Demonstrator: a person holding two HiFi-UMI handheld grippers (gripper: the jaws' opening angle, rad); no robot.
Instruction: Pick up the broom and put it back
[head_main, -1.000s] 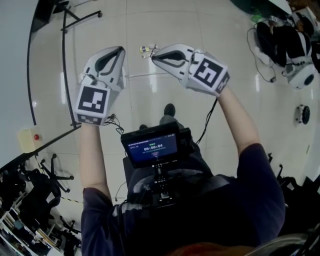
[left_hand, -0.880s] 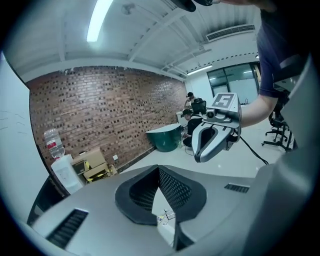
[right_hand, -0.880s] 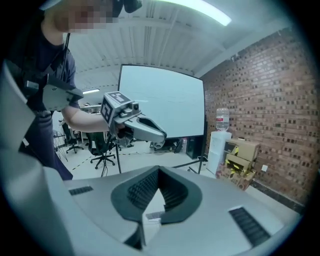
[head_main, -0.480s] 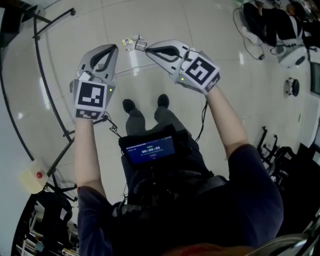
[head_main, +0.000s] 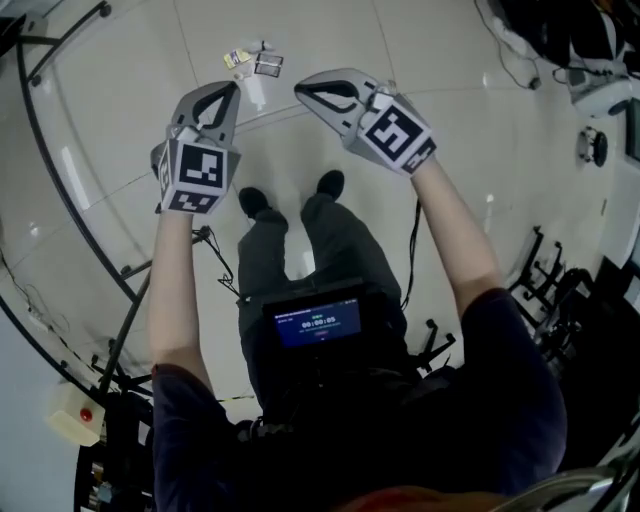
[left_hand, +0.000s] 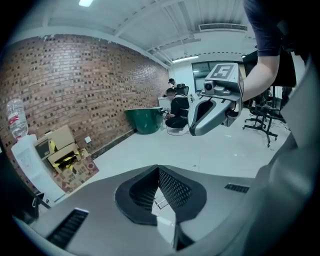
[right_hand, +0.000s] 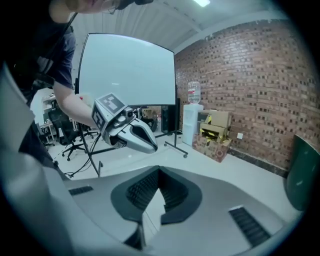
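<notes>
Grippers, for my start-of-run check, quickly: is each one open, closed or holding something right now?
Left gripper: closed, nothing between the jaws.
Right gripper: closed, nothing between the jaws.

You stretch your left forearm (head_main: 172, 290) and right forearm (head_main: 455, 235) forward, bare. Your left gripper (head_main: 233, 90) and right gripper (head_main: 302, 90) point ahead and downward, tips near each other, all 4 jaws closed, empty.
</notes>
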